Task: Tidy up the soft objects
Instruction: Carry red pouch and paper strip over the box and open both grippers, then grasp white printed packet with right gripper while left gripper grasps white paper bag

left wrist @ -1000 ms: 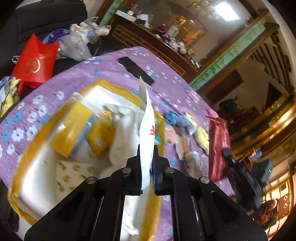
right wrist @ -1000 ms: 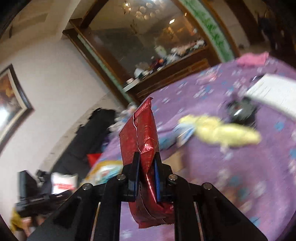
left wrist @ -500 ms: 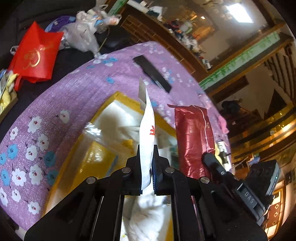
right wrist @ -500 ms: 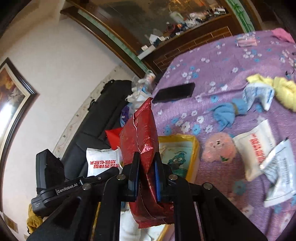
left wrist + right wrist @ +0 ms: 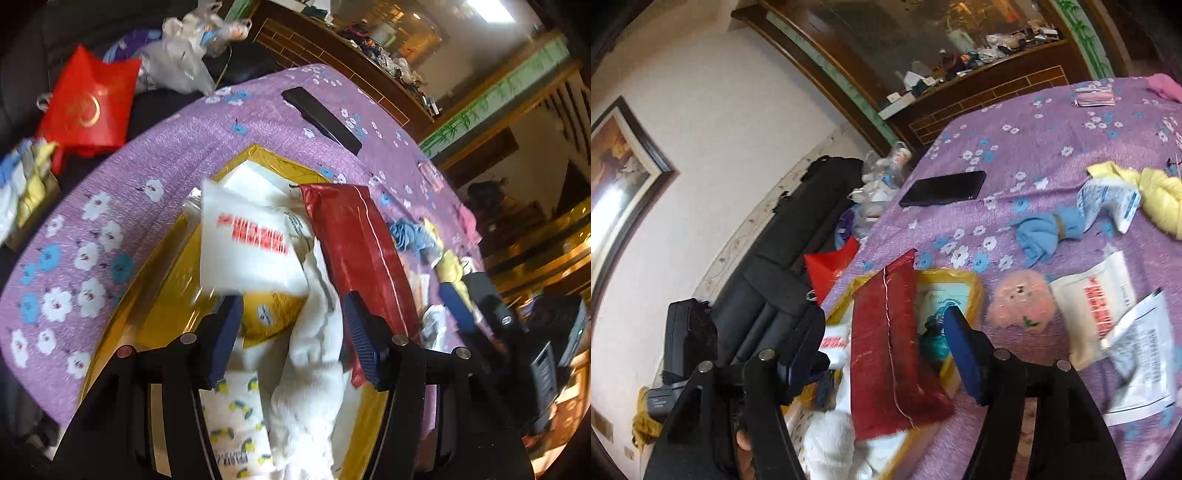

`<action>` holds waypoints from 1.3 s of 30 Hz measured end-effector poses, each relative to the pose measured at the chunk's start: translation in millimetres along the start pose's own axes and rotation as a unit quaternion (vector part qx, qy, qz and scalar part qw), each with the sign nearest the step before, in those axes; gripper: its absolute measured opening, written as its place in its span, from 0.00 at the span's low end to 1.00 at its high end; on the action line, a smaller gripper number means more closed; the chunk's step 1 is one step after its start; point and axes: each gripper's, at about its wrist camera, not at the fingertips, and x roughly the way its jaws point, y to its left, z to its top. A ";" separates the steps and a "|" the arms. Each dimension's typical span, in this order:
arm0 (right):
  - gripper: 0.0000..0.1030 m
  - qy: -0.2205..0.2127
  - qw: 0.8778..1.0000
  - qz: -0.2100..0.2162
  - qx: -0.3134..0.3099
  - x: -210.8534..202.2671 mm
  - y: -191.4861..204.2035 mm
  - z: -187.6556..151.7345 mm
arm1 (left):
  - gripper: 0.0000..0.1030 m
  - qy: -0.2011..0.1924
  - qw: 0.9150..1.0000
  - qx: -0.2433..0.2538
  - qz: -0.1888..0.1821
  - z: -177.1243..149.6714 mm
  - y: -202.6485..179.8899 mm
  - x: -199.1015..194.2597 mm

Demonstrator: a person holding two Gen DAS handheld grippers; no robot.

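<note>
Fingers of both grippers stand wide apart with nothing between them: I read the left gripper (image 5: 295,332) and the right gripper (image 5: 886,350) as having let go directly above the yellow tray (image 5: 258,155), so that each load lands inside its rim and not on the cloth. From the left wrist view, the white packet (image 5: 243,243) with red print looks blurred and sits over the tray's far-left part, either dropping or barely settled; I cannot tell which. The red foil pouch (image 5: 890,347) lies lengthwise along the tray's right side, its far end poking over the far rim, its near end resting on a white towel (image 5: 314,369) already in the tray. Beneath these sit a yellow packet (image 5: 273,314) and a lemon-print cloth (image 5: 236,417), so the tray is filling in layers. On the purple floral tablecloth (image 5: 1052,147) several soft items remain outside: a blue cloth (image 5: 1045,232), a pink plush (image 5: 1021,301), a second white packet (image 5: 1089,310) and a yellow garment (image 5: 1160,195), all to the right of the tray. A black phone (image 5: 942,188) lies near the table's far edge, well apart from them. I judge the sorting partly done.
</note>
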 end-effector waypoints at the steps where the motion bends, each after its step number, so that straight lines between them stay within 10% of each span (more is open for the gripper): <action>1: 0.65 -0.002 1.000 -0.001 -0.001 -8.0 -4.8 0.0 | 0.55 -0.005 1.000 0.005 0.004 -2.9 -1.3 -1.0; 12: 0.65 0.009 0.992 -0.122 -0.003 -62.3 -92.8 2.2 | 0.55 -0.075 0.994 0.082 0.015 -63.5 -75.7 -18.5; 22: 0.63 0.071 0.983 -0.169 0.007 -36.5 -108.4 -13.2 | 0.55 -0.037 0.985 0.168 0.023 -72.2 -144.4 25.7; 26: 0.39 0.077 0.976 -0.202 -0.015 -33.0 -106.2 -16.2 | 0.55 -0.025 0.983 0.179 0.027 -70.2 -156.6 39.8; 39: 0.27 -0.019 0.977 -0.195 0.083 -84.5 -142.3 -3.7 | 0.55 0.061 0.977 0.199 0.053 -43.0 -212.0 127.0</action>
